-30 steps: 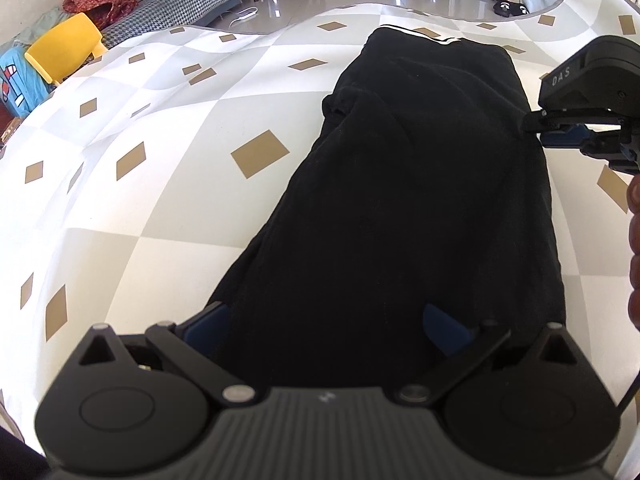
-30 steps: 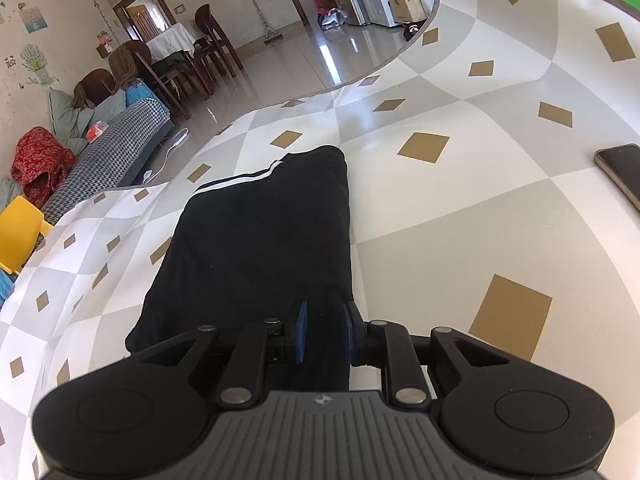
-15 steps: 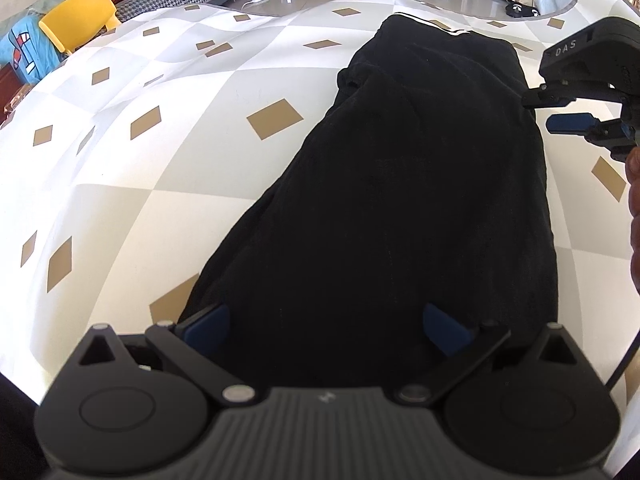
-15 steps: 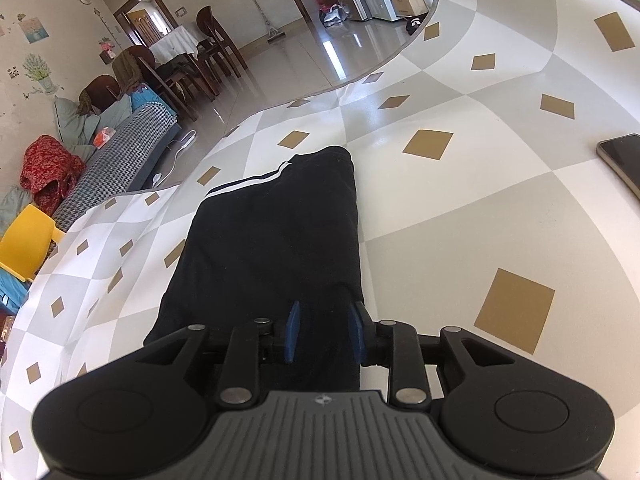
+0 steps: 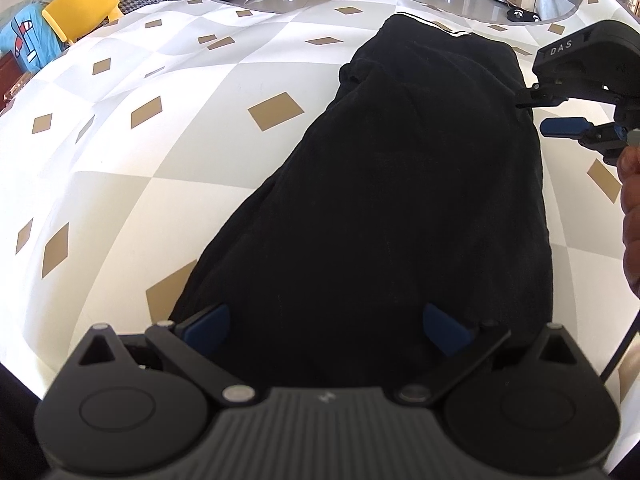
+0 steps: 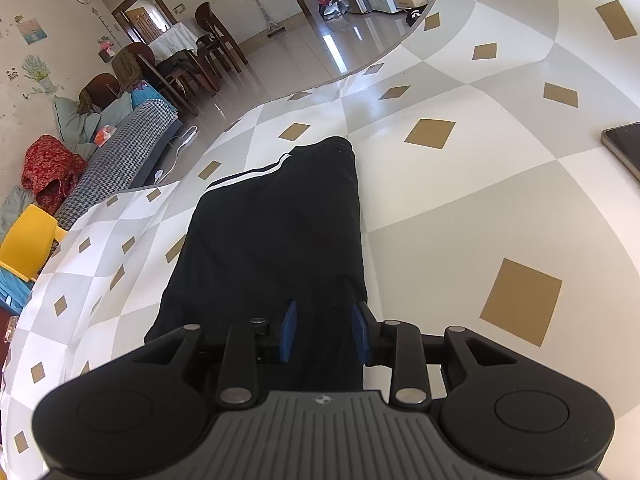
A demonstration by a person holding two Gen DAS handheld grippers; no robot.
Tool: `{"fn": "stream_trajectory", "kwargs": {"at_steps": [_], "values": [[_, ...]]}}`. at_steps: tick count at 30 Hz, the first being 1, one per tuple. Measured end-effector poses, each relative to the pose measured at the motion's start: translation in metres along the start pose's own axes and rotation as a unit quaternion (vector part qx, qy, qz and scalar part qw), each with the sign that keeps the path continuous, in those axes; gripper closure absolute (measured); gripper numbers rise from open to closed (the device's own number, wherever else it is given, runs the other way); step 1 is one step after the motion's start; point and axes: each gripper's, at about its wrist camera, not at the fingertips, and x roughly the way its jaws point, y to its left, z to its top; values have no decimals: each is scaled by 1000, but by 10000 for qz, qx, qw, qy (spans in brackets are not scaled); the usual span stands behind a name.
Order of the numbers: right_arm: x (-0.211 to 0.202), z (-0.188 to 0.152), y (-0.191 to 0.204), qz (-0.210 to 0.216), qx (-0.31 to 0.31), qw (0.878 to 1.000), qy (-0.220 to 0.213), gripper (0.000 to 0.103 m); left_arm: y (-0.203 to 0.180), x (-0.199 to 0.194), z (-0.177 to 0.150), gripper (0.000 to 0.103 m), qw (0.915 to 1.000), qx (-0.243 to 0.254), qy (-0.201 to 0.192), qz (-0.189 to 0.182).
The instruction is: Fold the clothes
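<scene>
Here's the left gripper [image 5: 326, 326], jaws spread wide, its blue pads [image 5: 206, 322] sitting either side of the near end of the black garment [image 5: 400, 200], nothing pinched between them. The garment stretches straight ahead of it, a long folded strip lying flat on the checked worktop [image 5: 160, 160], with a white-striped band [image 5: 440, 28] at the far end. Off to the right of the left gripper, the right gripper [image 5: 532, 114] hangs at the garment's right edge, roughly midway along its length; its jaws are parted, one blue fingertip [image 5: 564, 127] clearly off the cloth, and a hand [image 5: 630, 220] shows just behind it at the frame's edge. From the right wrist view, the right gripper [image 6: 324, 330] has a modest gap between its pads, with the garment's [image 6: 280, 240] right edge running directly under and ahead of that gap; whether the pads touch the cloth, I cannot tell. Well to the right of it, a phone [image 6: 624, 146] lies on the worktop [image 6: 460, 220]. Far ahead and left, beyond the worktop's edge, a yellow chair [image 6: 28, 240].
</scene>
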Motion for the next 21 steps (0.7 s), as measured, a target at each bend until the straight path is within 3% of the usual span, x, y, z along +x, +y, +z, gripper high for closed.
{"fn": "stream_trajectory", "kwargs": {"at_steps": [16,21], "values": [[10,-2,-1,-95,113,9999,23,72,3,-4,-11,0,9999,-5,-60,-116],[12,-3,0,-111,90,9999,34,71,7,6,9,0,9999,1,-81,-134]]}}
